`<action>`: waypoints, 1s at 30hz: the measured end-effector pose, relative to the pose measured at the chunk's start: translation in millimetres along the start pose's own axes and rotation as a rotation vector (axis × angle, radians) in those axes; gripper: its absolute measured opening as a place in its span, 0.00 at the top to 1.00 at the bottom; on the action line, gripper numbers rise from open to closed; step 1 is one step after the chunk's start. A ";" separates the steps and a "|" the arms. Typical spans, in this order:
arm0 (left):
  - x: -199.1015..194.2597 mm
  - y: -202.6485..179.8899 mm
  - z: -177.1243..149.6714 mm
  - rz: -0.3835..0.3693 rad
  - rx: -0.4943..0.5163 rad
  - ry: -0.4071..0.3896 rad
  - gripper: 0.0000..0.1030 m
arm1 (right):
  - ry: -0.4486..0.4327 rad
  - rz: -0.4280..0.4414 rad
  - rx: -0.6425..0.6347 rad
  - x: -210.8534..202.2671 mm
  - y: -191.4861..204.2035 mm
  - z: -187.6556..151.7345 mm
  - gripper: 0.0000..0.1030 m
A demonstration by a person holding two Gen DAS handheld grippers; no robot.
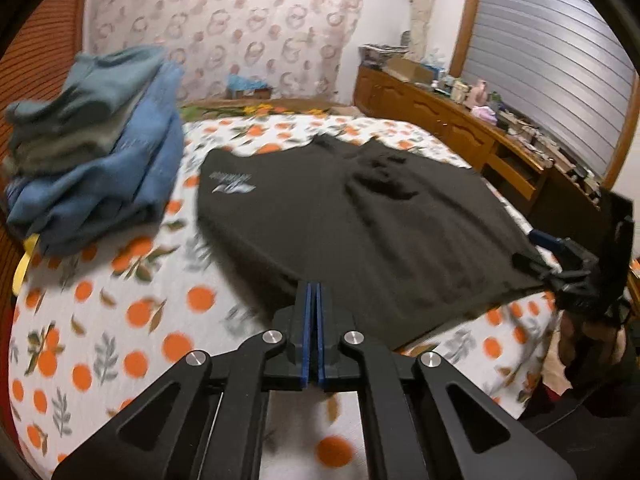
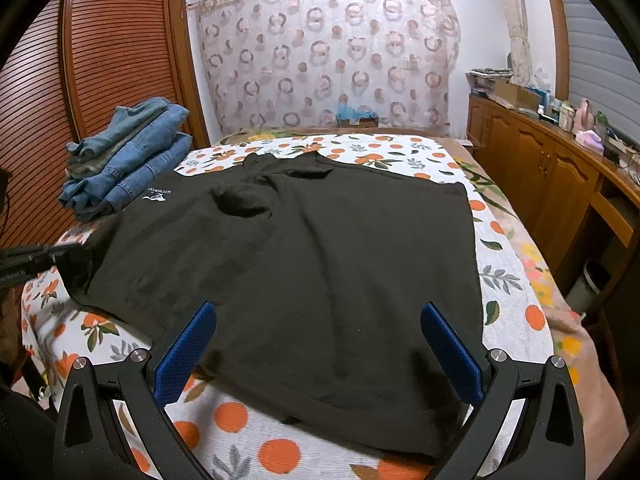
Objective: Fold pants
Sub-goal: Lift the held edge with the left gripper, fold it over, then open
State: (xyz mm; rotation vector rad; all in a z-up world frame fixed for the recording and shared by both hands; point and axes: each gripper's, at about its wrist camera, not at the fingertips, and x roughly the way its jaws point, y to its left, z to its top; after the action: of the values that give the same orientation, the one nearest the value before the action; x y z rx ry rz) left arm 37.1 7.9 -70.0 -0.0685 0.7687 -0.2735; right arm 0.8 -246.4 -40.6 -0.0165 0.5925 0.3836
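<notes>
Left view only: left tongs (image 1: 313, 292) pressed together at pants (image 1: 360, 216) hem — grip unclear.
Right view only: right tongs (image 2: 318, 320) apart.
Pants: black, spread flat — white logo (image 2: 155, 199).

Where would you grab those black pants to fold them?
The black pants lie flat. Take the near edge at a corner, coming in low from the bed's front; that thin hem fits between the open right gripper.

Bedroom: louvred wooden wardrobe doors (image 2: 100, 60) at left, patterned curtain (image 2: 320, 52) behind the bed (ring motif), wooden sideboard (image 2: 540, 172) at right, cluttered on top, beneath a closed shutter (image 1: 560, 60).
</notes>
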 end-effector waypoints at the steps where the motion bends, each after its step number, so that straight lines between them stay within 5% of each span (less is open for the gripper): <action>1: 0.6 -4.9 4.3 -0.011 0.010 -0.003 0.98 | 0.004 -0.002 0.002 0.2 -1.1 -1.3 0.01; 9: 21.1 -56.9 43.4 -0.101 0.156 -0.006 0.98 | 0.010 -0.027 0.009 -5.3 -8.5 -3.3 0.01; 25: 53.0 -139.5 91.7 -0.291 0.259 0.022 0.98 | -0.015 -0.067 -0.003 -39.6 -11.9 -5.9 0.01; 30: 58.7 -144.0 95.0 -0.268 0.261 0.024 0.98 | -0.018 -0.072 0.021 -42.1 -12.4 -10.7 0.04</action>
State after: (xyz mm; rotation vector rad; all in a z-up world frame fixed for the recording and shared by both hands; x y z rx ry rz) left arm 111.8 -150.2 -18.4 0.0797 0.7415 -0.6281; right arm -32.6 -273.9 -27.6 -0.0139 0.5769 0.3073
